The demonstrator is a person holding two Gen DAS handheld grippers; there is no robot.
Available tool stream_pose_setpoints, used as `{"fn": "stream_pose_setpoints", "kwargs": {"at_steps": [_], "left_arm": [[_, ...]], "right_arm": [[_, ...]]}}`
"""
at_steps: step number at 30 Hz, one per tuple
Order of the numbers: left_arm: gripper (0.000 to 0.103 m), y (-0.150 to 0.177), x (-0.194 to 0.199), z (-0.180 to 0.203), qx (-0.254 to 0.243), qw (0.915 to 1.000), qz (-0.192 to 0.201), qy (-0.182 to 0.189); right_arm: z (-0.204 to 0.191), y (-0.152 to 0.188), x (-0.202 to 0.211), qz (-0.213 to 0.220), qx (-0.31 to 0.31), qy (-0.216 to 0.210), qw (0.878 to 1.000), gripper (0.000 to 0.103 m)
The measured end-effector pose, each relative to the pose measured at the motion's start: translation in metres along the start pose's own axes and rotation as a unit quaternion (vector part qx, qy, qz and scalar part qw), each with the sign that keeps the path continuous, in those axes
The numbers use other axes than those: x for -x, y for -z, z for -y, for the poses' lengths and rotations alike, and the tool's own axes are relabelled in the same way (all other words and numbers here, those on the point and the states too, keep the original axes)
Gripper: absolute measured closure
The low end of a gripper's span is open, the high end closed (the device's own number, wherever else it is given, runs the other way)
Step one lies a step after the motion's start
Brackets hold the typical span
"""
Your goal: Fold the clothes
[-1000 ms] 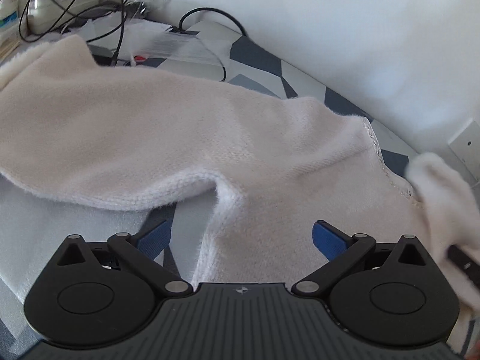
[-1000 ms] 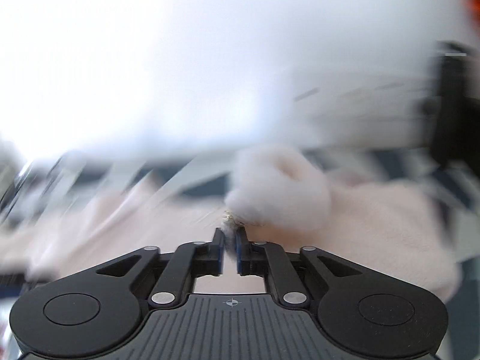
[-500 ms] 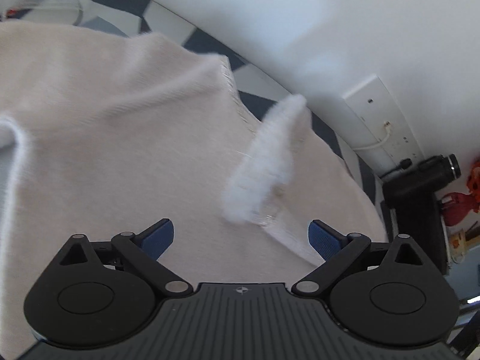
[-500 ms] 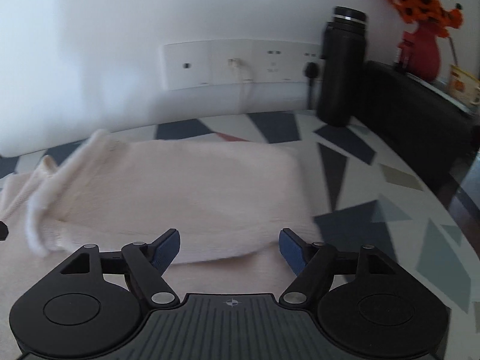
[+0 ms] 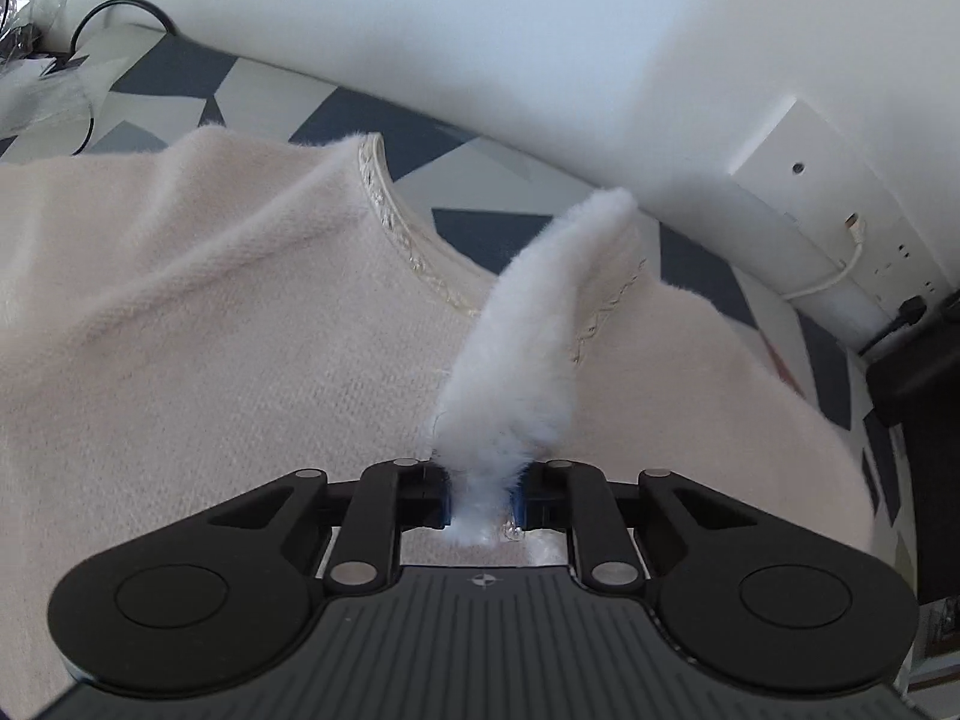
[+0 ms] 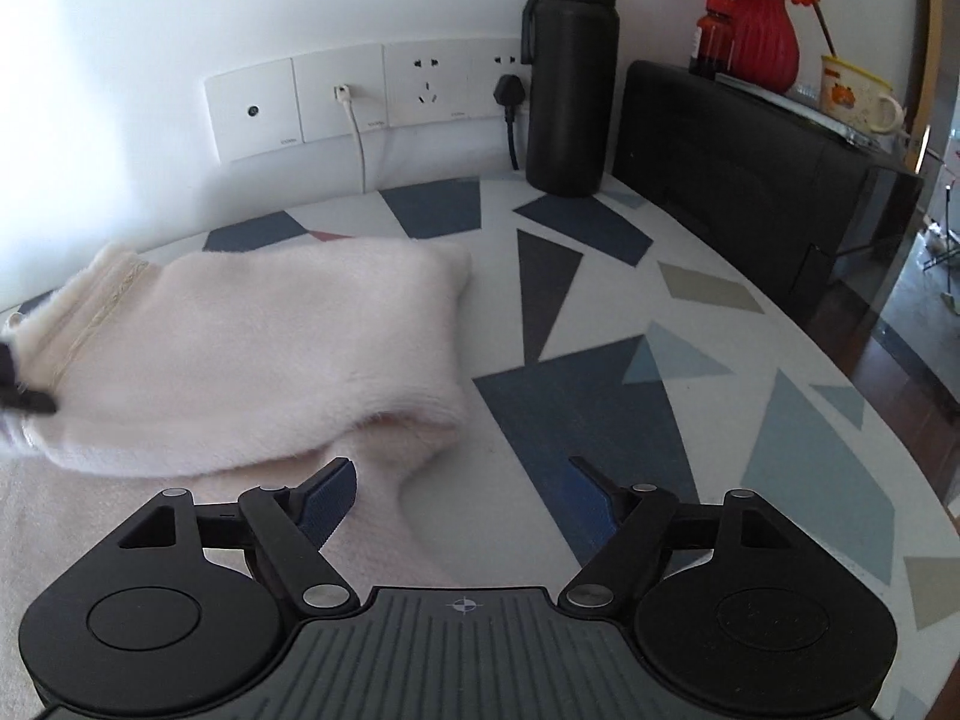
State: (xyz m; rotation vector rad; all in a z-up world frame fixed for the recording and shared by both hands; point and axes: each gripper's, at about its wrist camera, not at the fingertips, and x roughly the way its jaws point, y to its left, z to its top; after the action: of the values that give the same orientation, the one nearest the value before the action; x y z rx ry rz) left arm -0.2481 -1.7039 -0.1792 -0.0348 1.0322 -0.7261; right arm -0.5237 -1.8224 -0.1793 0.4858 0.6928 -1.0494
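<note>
A fluffy cream sweater lies spread on the patterned table, its braided neckline toward the wall. My left gripper is shut on the cuff of the sweater's sleeve, which runs from the neckline down into the jaws. In the right wrist view the sleeve is folded across the sweater, lying flat. My right gripper stands open just above the sweater's near right edge, nothing between its fingers. A bit of the left gripper shows at the far left.
A black flask and a black box stand at the back right by the wall sockets. A red vase and a mug sit on the box. Cables and papers lie far left. Bare table spreads to the right.
The right gripper let go of the sleeve cuff, opened and drew back to the right. The left gripper, open before, moved to the cuff and closed on it.
</note>
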Motion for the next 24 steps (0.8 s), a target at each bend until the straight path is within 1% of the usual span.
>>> {"fn": "stream_pose_setpoints", "kwargs": {"at_steps": [1, 2, 4, 6, 7, 9, 10, 11, 13, 14, 15, 16, 19, 21, 24], "left_arm": [[0.088, -0.002, 0.01, 0.002, -0.01, 0.9997, 0.019, 0.008], [0.089, -0.004, 0.025, 0.005, -0.028, 0.9984, 0.046, 0.013], [0.089, -0.008, 0.059, 0.008, -0.057, 0.9921, 0.111, 0.018], [0.089, -0.011, 0.087, 0.002, -0.068, 0.9834, 0.168, 0.002], [0.089, -0.011, 0.091, -0.004, -0.062, 0.982, 0.178, -0.017], [0.089, -0.004, 0.09, -0.023, -0.044, 0.9815, 0.176, -0.06], [0.089, -0.001, 0.087, -0.034, -0.036, 0.9825, 0.165, -0.079], [0.089, 0.002, 0.077, -0.044, -0.026, 0.9861, 0.136, -0.092], [0.088, 0.015, 0.05, -0.065, -0.005, 0.9933, 0.062, -0.097], [0.087, 0.022, 0.041, -0.074, 0.0, 0.9945, 0.036, -0.099], [0.084, 0.028, 0.037, -0.081, 0.003, 0.9948, 0.028, -0.098], [0.083, 0.03, 0.039, -0.084, 0.0, 0.9947, 0.043, -0.093], [0.083, 0.024, 0.043, -0.086, -0.002, 0.9955, 0.044, -0.084], [0.089, 0.022, 0.049, -0.089, 0.004, 0.9962, 0.058, -0.065], [0.091, 0.028, 0.069, -0.084, 0.008, 0.9964, 0.075, -0.038]], "right_arm": [[0.001, -0.001, -0.001, -0.002, -0.004, 0.0, 1.0, 0.03], [0.001, -0.003, -0.001, -0.001, -0.006, -0.001, 1.0, 0.03], [-0.001, -0.008, -0.002, -0.002, -0.011, -0.006, 1.0, 0.03], [-0.005, -0.013, -0.003, -0.01, -0.021, -0.021, 1.0, 0.029], [-0.01, -0.015, -0.004, -0.015, -0.021, -0.031, 0.999, 0.028], [-0.019, -0.017, -0.006, -0.026, -0.021, -0.05, 0.998, 0.026], [-0.022, -0.017, -0.007, -0.03, -0.017, -0.049, 0.998, 0.026], [-0.026, -0.016, -0.008, -0.033, -0.013, -0.048, 0.998, 0.025], [-0.033, -0.015, -0.01, -0.041, -0.004, -0.047, 0.998, 0.025], [-0.037, -0.015, -0.012, -0.045, 0.0, -0.047, 0.998, 0.025], [-0.04, -0.014, -0.013, -0.048, 0.005, -0.046, 0.998, 0.025], [-0.044, -0.014, -0.014, -0.052, 0.009, -0.046, 0.998, 0.025], [-0.045, -0.016, -0.016, -0.065, 0.005, -0.043, 0.997, 0.025], [-0.043, -0.018, -0.014, -0.067, 0.0, -0.049, 0.997, 0.025], [-0.045, -0.021, -0.002, -0.04, 0.011, -0.059, 0.997, 0.025]]}}
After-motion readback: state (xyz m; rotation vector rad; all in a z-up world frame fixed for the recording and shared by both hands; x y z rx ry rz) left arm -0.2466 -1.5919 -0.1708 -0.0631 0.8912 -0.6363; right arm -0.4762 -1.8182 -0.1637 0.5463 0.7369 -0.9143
